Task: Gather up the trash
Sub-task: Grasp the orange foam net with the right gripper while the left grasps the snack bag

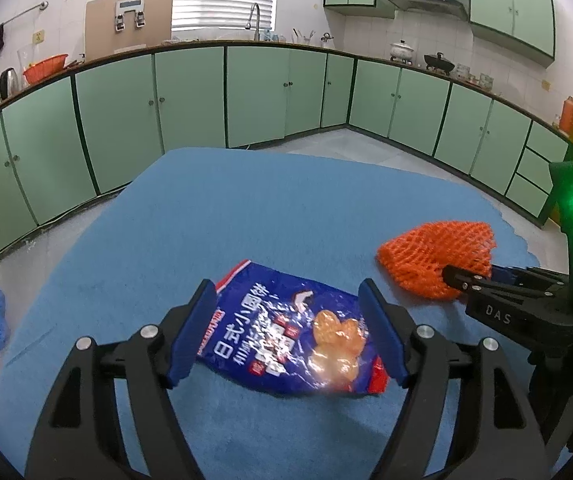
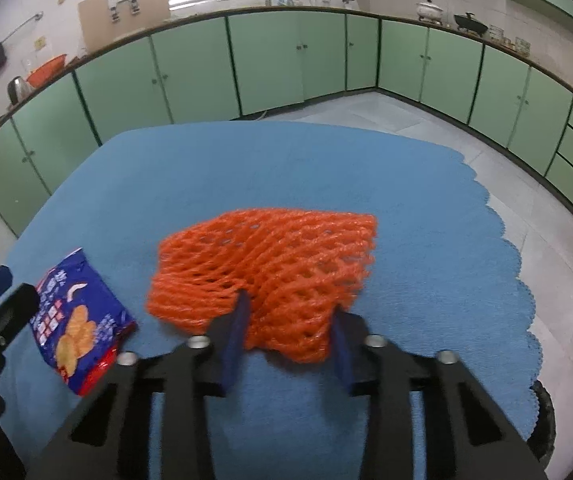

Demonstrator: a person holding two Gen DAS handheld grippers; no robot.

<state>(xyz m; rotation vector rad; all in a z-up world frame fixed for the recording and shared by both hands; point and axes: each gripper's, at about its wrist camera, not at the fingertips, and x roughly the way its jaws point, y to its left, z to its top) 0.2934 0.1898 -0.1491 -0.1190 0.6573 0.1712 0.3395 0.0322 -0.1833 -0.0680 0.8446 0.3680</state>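
Two tools, right tool (image 2: 286,332) clamping orange net (image 2: 270,264) — left tool (image 1: 286,336) wide

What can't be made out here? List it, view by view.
- Left wrist view: the near edge of the blue snack bag is blurred; the left gripper straddles it with open jaws.
- Left wrist view: the right gripper is cut off by the right edge.
- Right wrist view: the near end of the orange foam net is bunched between the jaws, which have closed on it.
- Both views: no trash bin shows.
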